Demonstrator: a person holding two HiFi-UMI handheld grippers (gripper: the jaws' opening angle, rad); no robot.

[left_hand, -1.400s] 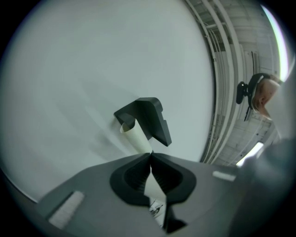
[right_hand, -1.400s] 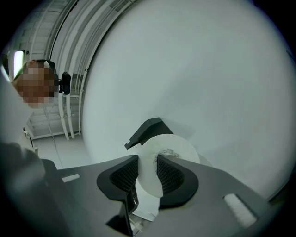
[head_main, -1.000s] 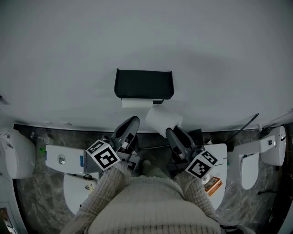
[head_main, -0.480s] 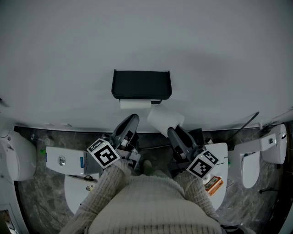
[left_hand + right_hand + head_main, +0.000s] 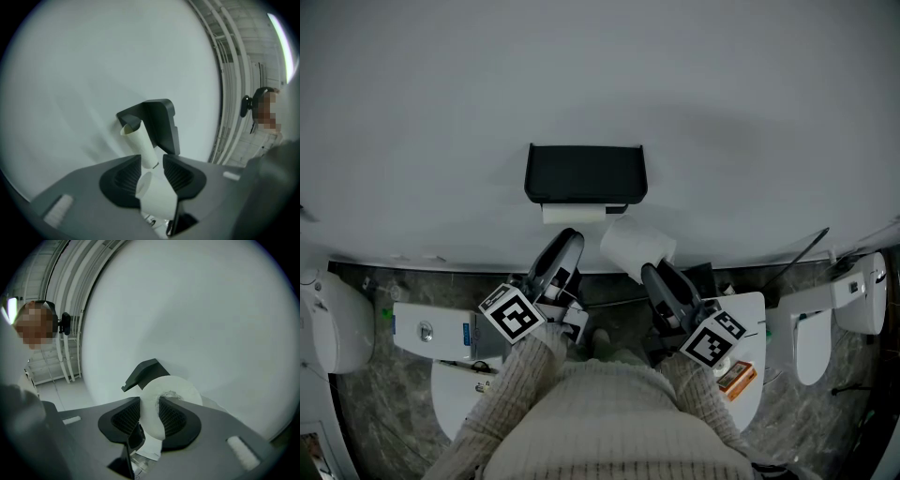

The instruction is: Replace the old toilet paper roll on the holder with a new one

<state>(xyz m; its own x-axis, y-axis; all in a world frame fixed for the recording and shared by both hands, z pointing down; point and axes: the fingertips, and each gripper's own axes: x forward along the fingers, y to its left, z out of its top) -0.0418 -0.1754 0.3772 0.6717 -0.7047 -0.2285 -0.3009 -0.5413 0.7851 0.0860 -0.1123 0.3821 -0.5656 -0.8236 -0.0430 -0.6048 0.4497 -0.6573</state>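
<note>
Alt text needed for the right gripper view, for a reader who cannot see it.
The right claw is shut on a white toilet paper roll, seen end-on, pinching the roll's wall with one jaw seemingly inside the core hole. Just behind the roll, a black holder is mounted on a plain white wall.

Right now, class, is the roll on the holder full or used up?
Used up: only a bare cardboard tube sits under the black holder, with no paper wound on it.
</note>
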